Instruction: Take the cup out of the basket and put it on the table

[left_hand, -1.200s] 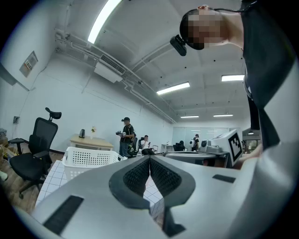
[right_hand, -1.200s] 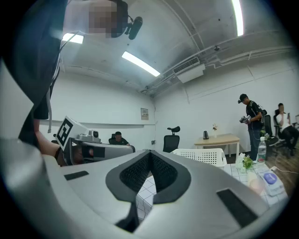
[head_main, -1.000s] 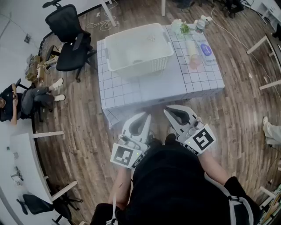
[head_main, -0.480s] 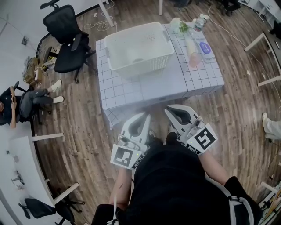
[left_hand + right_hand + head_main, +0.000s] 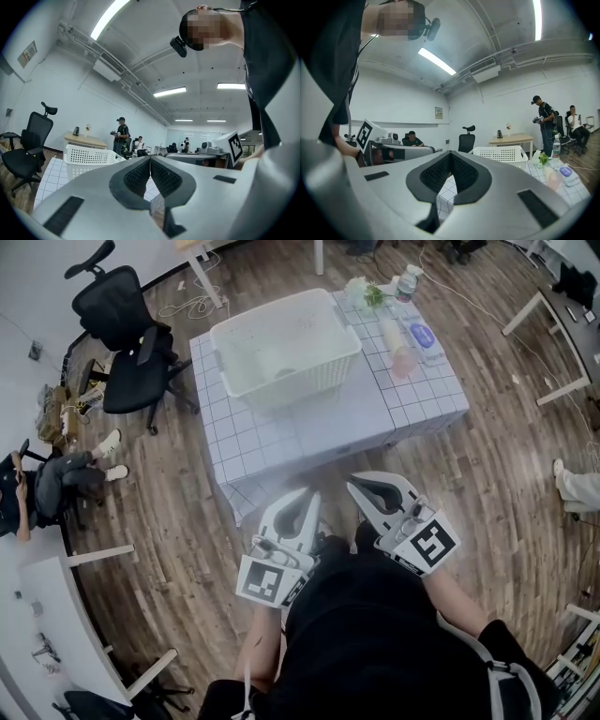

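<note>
Left gripper and right gripper hang near the person's body, short of the desk — fingers pressed together, holding nothing. The basket stands on the desk; the cup inside can't be made out.

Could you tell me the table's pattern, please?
White table with dark grid lines; head view shows it best.

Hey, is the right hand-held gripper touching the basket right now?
Apart. The head view shows the right hand-held gripper short of the near edge of the table, while the basket sits toward the far side.
</note>
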{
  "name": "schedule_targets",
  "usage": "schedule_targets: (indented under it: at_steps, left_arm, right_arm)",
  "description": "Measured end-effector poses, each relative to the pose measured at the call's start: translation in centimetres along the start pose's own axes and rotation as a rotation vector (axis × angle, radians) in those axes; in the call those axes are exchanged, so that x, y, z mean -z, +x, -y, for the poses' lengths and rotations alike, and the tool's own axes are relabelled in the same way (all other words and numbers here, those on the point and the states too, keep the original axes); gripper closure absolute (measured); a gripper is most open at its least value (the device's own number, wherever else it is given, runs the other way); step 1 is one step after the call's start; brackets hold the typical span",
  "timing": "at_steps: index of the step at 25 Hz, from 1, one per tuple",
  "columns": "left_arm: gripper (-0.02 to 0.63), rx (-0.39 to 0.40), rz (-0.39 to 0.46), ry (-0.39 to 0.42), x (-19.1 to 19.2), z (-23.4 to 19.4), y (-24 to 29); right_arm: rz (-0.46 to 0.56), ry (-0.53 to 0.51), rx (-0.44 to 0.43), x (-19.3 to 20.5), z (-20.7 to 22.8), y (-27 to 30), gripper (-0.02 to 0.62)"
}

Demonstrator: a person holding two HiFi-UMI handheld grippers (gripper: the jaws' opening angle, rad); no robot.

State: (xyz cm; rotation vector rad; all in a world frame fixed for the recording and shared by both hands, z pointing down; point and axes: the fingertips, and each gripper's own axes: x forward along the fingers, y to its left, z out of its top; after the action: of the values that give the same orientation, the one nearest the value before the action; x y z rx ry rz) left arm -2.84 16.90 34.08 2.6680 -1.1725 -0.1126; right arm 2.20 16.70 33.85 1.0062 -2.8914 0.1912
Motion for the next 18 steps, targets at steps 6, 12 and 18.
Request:
schedule_targets:
  at_steps: [6, 12, 18]
  left_arm:
    - [0.595, 0.017, -0.006, -0.016, 0.3, -0.3, -0.7]
    - [0.595, 0.012, -0.01, -0.03, 0.5, -0.9, -0.2]
    - [0.595, -0.012, -0.01, -0.016, 0.1, -1.7, 1.7]
  right_arm:
    - [-0.017, -0.012, 0.019, 0.3, -0.5, 0.2, 0.581]
    - [-0.015, 0.015, -0.004, 0.1, -0.1, 1.0, 0.581]
    - [0.0, 0.003, -0.037, -0.4, 1.7, 2.2, 0.58]
